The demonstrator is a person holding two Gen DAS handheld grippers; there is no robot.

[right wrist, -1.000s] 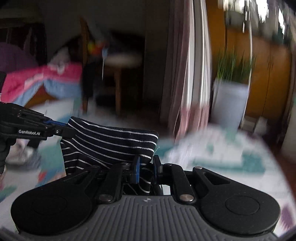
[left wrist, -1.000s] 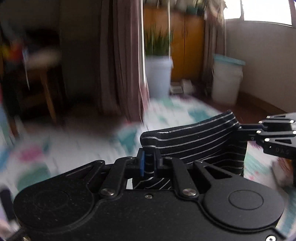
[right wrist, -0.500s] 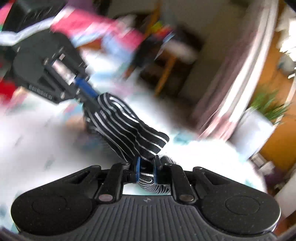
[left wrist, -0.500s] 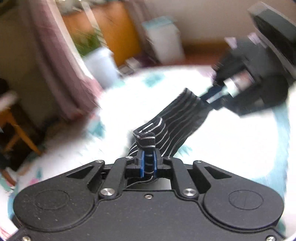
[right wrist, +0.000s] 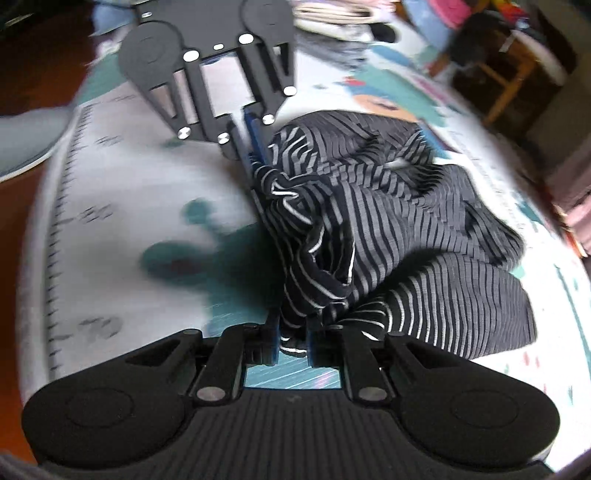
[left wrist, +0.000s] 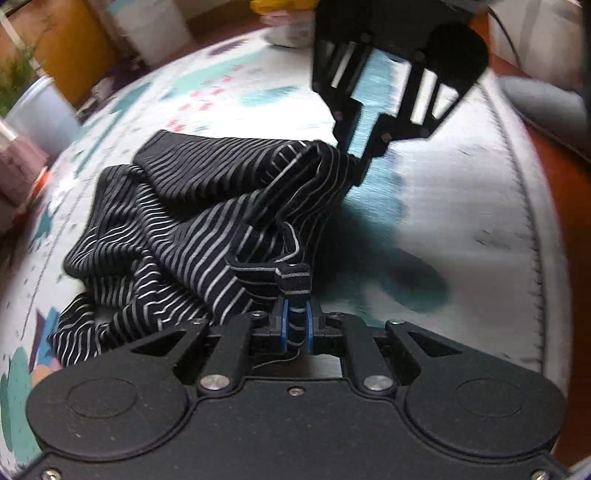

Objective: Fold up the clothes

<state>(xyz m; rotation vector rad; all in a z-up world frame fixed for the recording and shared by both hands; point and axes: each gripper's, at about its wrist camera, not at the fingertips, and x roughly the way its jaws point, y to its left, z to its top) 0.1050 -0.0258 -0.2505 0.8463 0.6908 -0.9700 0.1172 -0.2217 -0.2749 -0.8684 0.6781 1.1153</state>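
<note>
A black garment with thin white stripes (left wrist: 192,229) lies crumpled on a patterned play mat (left wrist: 461,221). My left gripper (left wrist: 295,325) is shut on one edge of it, low over the mat. My right gripper (right wrist: 291,345) is shut on another edge of the garment (right wrist: 406,229). The two grippers face each other with the cloth bunched between them. The right gripper shows in the left wrist view (left wrist: 354,170), and the left gripper in the right wrist view (right wrist: 251,155).
The mat's stitched border (left wrist: 532,229) runs along the right, with brown floor (left wrist: 569,206) beyond. A grey cushion (left wrist: 546,107) lies past the border. White buckets (left wrist: 151,26) and a wooden stool (right wrist: 509,74) stand beyond the mat. Other clothes (right wrist: 347,22) lie at the far edge.
Both grippers have swung down from holding the garment stretched in the air to low over the mat. The garment now rests bunched on the mat between them.
</note>
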